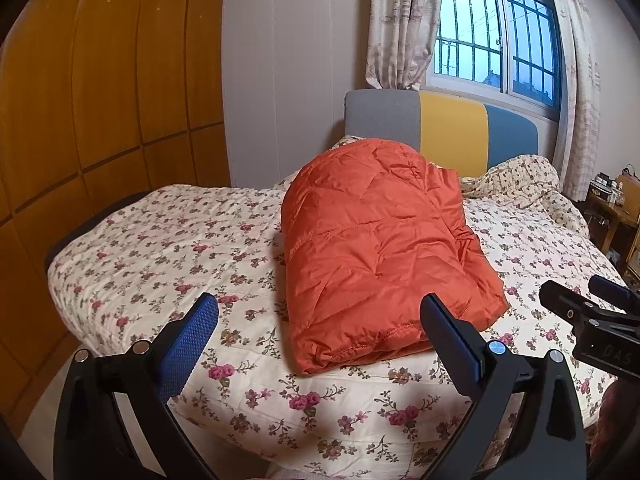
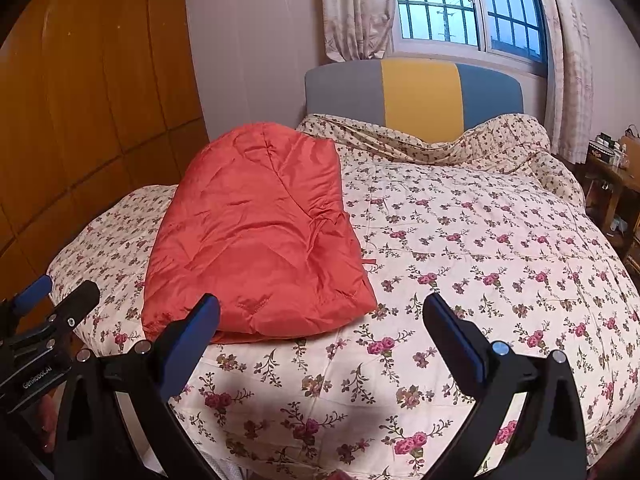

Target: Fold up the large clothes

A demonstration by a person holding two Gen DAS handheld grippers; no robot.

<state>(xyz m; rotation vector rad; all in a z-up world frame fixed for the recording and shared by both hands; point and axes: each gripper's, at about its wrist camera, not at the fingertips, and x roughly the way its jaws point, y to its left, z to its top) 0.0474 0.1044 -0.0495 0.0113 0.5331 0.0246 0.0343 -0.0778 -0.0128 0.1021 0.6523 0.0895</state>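
Observation:
An orange quilted down jacket (image 1: pixel 380 248) lies folded into a long bundle on the floral bedspread (image 1: pixel 160 248), running from the near edge toward the headboard. It also shows in the right wrist view (image 2: pixel 256 236), left of centre. My left gripper (image 1: pixel 320 312) is open and empty, held above the near end of the jacket without touching it. My right gripper (image 2: pixel 320 312) is open and empty, above the bedspread (image 2: pixel 480 240) just right of the jacket's near corner. Each gripper shows at the other view's edge: the right one (image 1: pixel 588 304), the left one (image 2: pixel 56 296).
A grey, yellow and blue headboard (image 2: pixel 416 92) stands at the far end under a barred window (image 2: pixel 468 4) with curtains. A rumpled floral quilt (image 2: pixel 500 144) lies by the headboard. A wooden wardrobe (image 1: pixel 100 92) lines the left wall. A cluttered side table (image 2: pixel 616 176) stands at the right.

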